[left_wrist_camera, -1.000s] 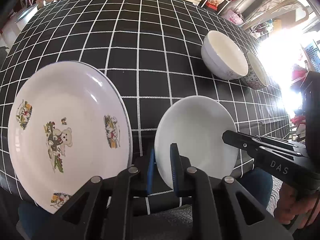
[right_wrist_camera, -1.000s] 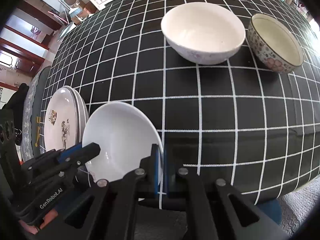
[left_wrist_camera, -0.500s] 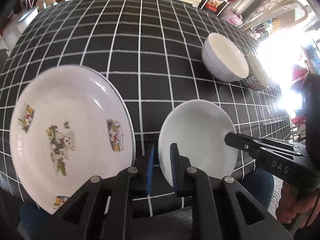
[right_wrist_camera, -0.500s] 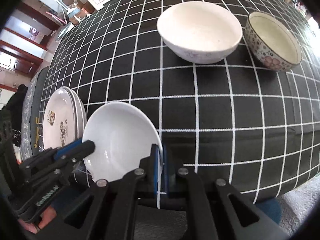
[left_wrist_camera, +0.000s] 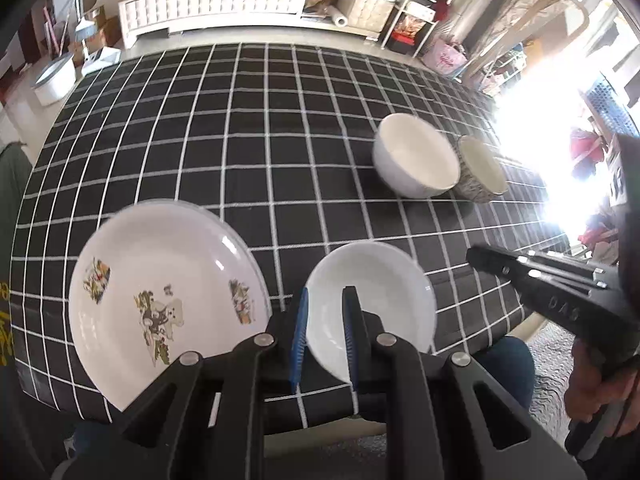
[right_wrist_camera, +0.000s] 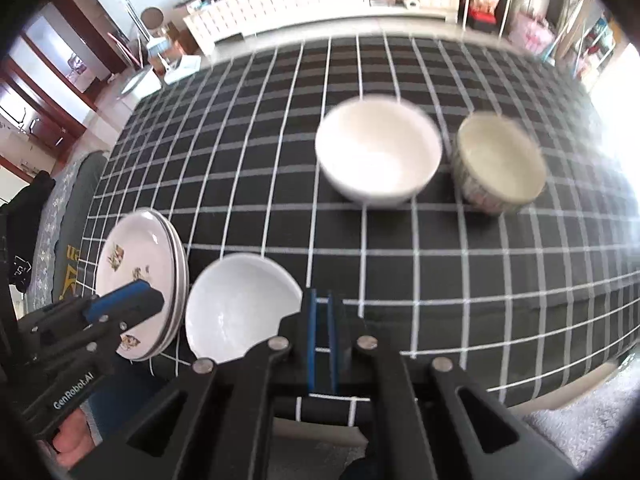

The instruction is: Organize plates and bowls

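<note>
Small white dish (left_wrist_camera: 376,300) sits on the checked tablecloth (left_wrist_camera: 260,140) near the table's front edge, just to the right of the plate stack (left_wrist_camera: 164,300); from the right wrist view the dish (right_wrist_camera: 240,312) and the stack (right_wrist_camera: 140,280) look almost touching, but contact cannot be confirmed. Top plate of the stack carries a cartoon bear print. Left gripper (left_wrist_camera: 326,336): jaws set a little apart, straddling the near left rim of the dish, one blue-padded finger outside the rim, the other over the dish's inside; pads do not visibly press on the rim, so no firm hold is seen. Right gripper (right_wrist_camera: 320,340): blue pads nearly together with a thin gap, nothing between them; it is just to the right of the dish, clear of its rim. In the left wrist view the right gripper (left_wrist_camera: 480,258) points in toward the dish from the right, apart from it. Well behind the dish and to its right stand a white bowl (right_wrist_camera: 378,156) and a patterned bowl (right_wrist_camera: 500,162), side by side, both upright. Right wrist view is motion-blurred.
</note>
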Tool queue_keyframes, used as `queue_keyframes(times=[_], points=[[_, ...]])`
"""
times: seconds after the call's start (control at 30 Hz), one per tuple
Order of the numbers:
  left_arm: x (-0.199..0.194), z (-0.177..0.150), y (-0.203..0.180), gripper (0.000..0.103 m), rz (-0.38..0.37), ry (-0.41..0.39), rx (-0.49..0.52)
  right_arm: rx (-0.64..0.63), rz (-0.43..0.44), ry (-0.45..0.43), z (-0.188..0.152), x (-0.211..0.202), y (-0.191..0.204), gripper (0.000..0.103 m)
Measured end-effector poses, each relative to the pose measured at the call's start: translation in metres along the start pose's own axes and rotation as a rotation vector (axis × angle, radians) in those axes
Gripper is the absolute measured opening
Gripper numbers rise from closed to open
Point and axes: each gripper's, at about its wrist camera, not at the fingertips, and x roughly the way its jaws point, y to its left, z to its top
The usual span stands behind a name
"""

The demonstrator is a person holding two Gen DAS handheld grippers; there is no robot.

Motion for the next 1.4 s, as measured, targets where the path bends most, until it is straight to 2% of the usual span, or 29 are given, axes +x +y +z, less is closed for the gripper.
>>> queue_keyframes(times=[0.17, 0.2, 0.27, 0.33, 0.4, 0.5, 0.77, 0.9, 1.2, 1.4], points=[[-0.021, 0.011, -0.022, 0.015, 0.007, -0.058, 0.050, -0.039, -0.037, -0.088, 0.010, -0.033, -0.001, 0.009], [-0.023, 0.013, -0.025, 0.019, 0.009, -0.064, 0.056, -0.035, -0.033, -0.098, 0.012, -0.038, -0.002, 0.011], [-0.029, 0.019, -0.035, 0.022, 0.012, -0.085, 0.085, -0.030, -0.035, -0.115, 0.017, -0.046, -0.004, 0.022], [-0.033, 0.024, -0.042, 0.022, 0.017, -0.096, 0.103, -0.024, -0.037, -0.132, 0.021, -0.053, -0.007, 0.043], [-0.035, 0.032, -0.049, 0.023, 0.012, -0.102, 0.112, -0.008, -0.033, -0.145, 0.026, -0.056, -0.011, 0.052], [-0.036, 0.043, -0.056, 0.031, 0.016, -0.111, 0.125, 0.019, -0.013, -0.137, 0.036, -0.056, -0.019, 0.053], [-0.031, 0.075, -0.070, 0.031, 0.029, -0.119, 0.167, 0.044, 0.009, -0.128, 0.055, -0.057, -0.040, 0.053], [-0.019, 0.092, -0.073, 0.036, 0.027, -0.111, 0.164, 0.063, 0.014, -0.119, 0.067, -0.053, -0.055, 0.053], [0.031, 0.124, -0.079, 0.036, 0.006, -0.010, 0.153, 0.154, 0.103, 0.010, 0.088, -0.005, -0.092, 0.053], [0.071, 0.139, -0.066, 0.036, 0.026, 0.058, 0.127, 0.168, 0.152, 0.079, 0.099, 0.027, -0.103, 0.053]])
